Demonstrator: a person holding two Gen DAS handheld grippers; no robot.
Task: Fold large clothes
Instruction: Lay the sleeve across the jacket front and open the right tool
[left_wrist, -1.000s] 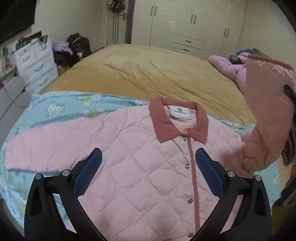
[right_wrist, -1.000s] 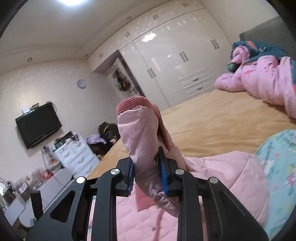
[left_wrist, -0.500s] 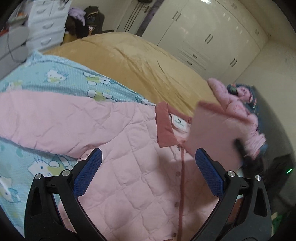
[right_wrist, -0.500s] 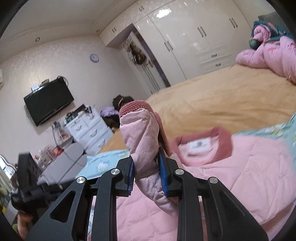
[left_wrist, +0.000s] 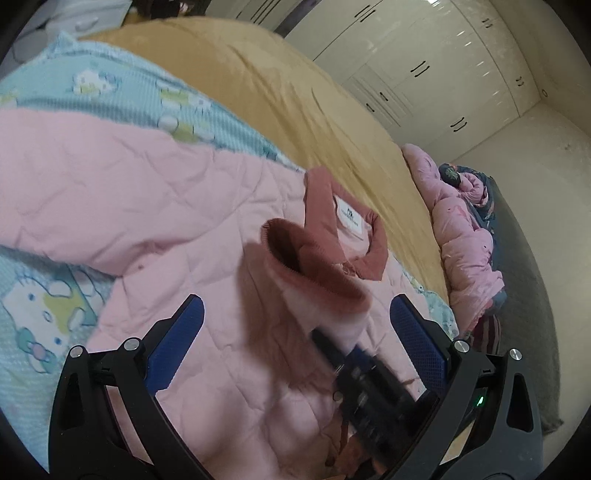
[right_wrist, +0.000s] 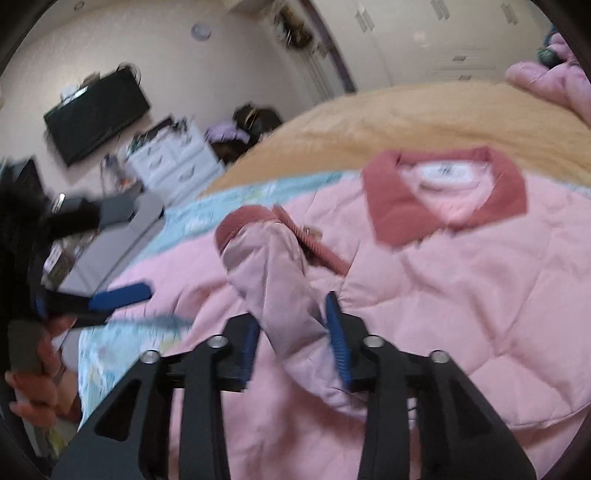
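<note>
We are holding our right gripper (right_wrist: 295, 332) low over the pink quilted jacket (right_wrist: 461, 295), which is lying flat on the cartoon-print blanket (left_wrist: 122, 96) on the bed (left_wrist: 295, 103). The jacket's sleeve (right_wrist: 277, 288) is lying between the two blue pads, with its dark pink cuff (right_wrist: 251, 218) sticking out past the tips. The jaws have just been opening. They are standing apart now, and the far pad is showing a small gap from the cloth, so the sleeve is sitting loose between them and is not being squeezed. The dark pink collar (right_wrist: 443, 192) is lying ahead of the jaws and off to the right side.

We are holding our left gripper (left_wrist: 295, 328) over the jacket's chest. Its jaws are standing wide apart and nothing is being pinched. Through the left camera, the sleeve with its open cuff is resting on the jacket's front, right in the space ahead of these jaws, and the black right gripper is showing behind it, blurred. The other sleeve (left_wrist: 92, 177) is stretching away past the left pad. A pile of pink bedding (left_wrist: 461, 236) is lying far ahead on the right.
</note>
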